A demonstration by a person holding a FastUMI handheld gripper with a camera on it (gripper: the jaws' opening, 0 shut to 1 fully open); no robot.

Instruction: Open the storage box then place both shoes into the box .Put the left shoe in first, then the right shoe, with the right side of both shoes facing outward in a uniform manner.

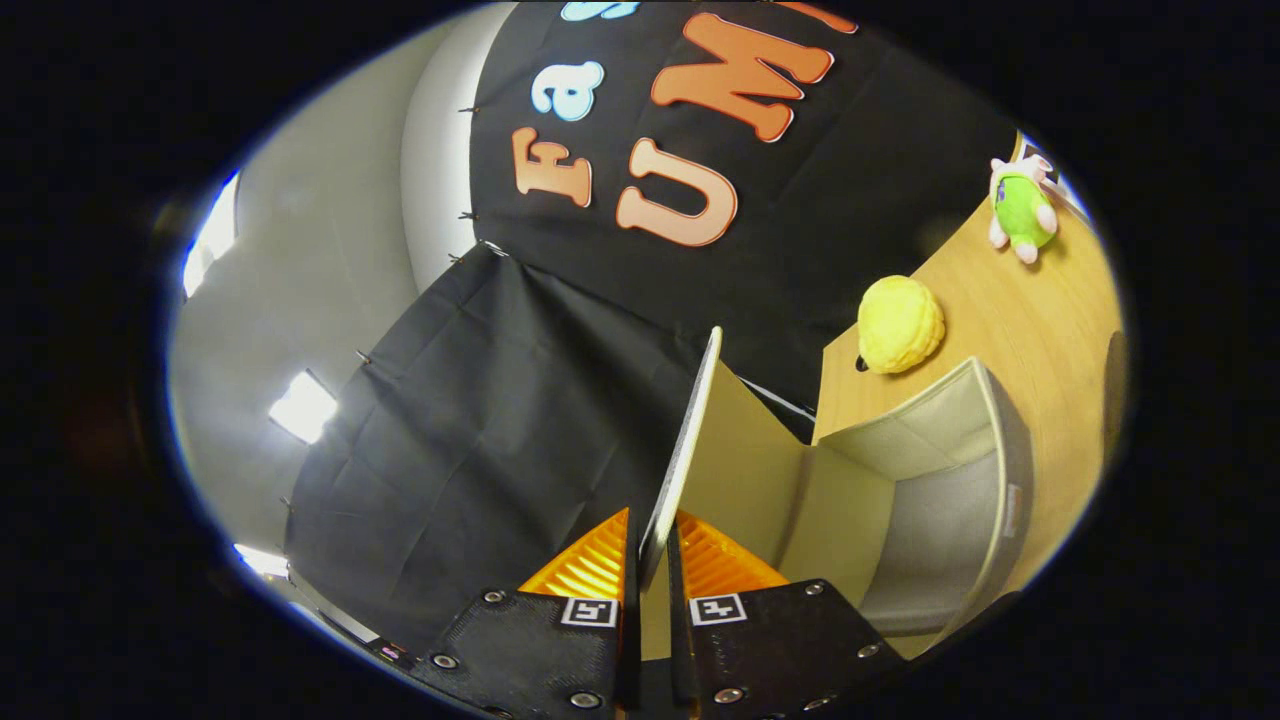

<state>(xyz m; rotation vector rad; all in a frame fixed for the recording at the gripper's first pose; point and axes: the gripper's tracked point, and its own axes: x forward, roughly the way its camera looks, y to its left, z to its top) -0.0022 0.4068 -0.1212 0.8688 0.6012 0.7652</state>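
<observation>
Black cloth is hanging behind a wooden table [1040, 330], where the box [930, 490] is standing beyond the fingers with its lid [690, 440] swung up. The gripper [652, 560] is pinching the lid's edge, both fingers pressing it; keeping that clamp firm while folding the lid fully back seems wise. A yellow toy [900, 325] and a green toy [1022, 208] are sitting past the box, and no readable label is showing on it.

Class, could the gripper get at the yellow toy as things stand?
Probably not yet: the gripper has its fingers shut on the lid of the box. The yellow toy lies beyond the box on the table.
</observation>
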